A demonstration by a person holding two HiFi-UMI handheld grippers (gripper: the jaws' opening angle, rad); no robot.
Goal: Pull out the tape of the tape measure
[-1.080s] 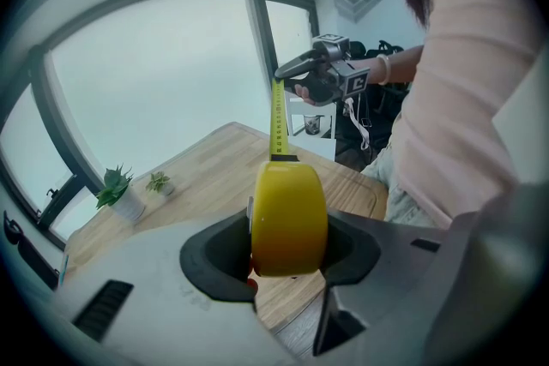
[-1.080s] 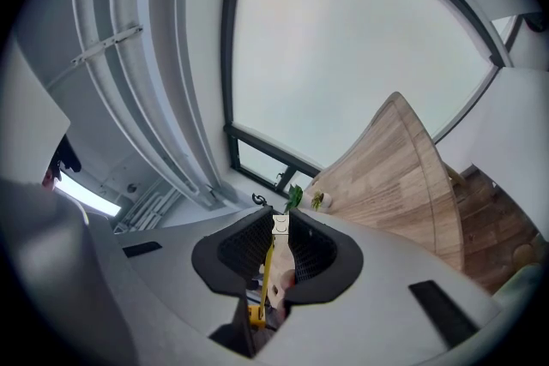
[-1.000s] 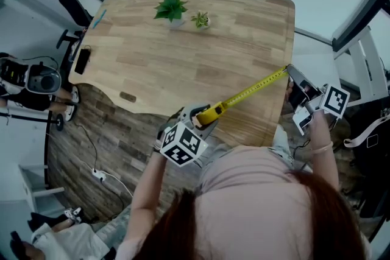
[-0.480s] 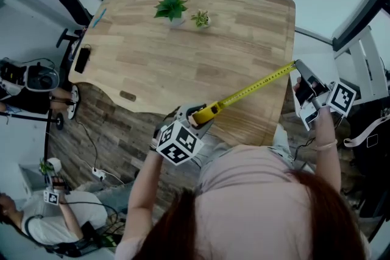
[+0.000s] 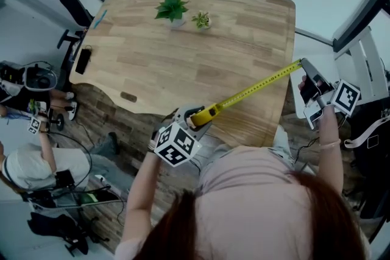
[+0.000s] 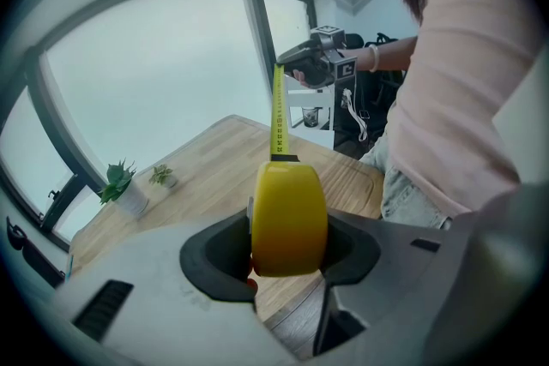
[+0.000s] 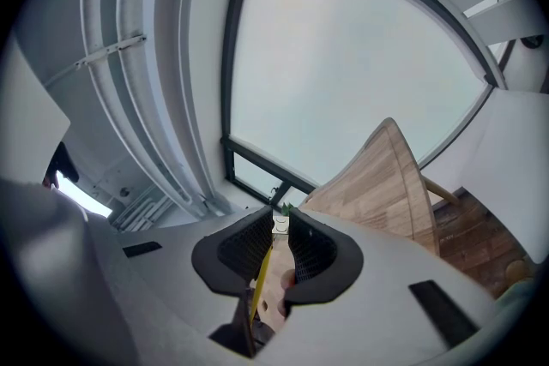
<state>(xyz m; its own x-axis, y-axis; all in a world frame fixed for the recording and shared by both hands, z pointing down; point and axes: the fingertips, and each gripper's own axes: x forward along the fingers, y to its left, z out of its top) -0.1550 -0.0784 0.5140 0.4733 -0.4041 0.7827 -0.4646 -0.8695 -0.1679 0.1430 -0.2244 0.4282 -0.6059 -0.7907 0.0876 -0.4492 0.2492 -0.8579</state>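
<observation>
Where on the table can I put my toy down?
The wide middle of the table, between the big plant and the stretched tape, is bare. The near right corner is crowded by the tape and tape measure.

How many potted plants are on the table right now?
2: the larger plant near the table's far edge, and the smaller plant just right of it. None seems hidden.

A: Where's the case?

B: The case [image 5: 201, 117], yellow and rounded, is held just above the table's [image 5: 140, 64] near edge, about midway along it. It's clamped on both flat sides, mouth facing the right edge.

A: And the tape?

B: The tape [image 5: 256, 89] is pulled out, yellow with black marks. It runs taut in 1 straight line over the near right corner. Its metal hook [image 7: 280, 223] is pinched just past the right edge.
</observation>
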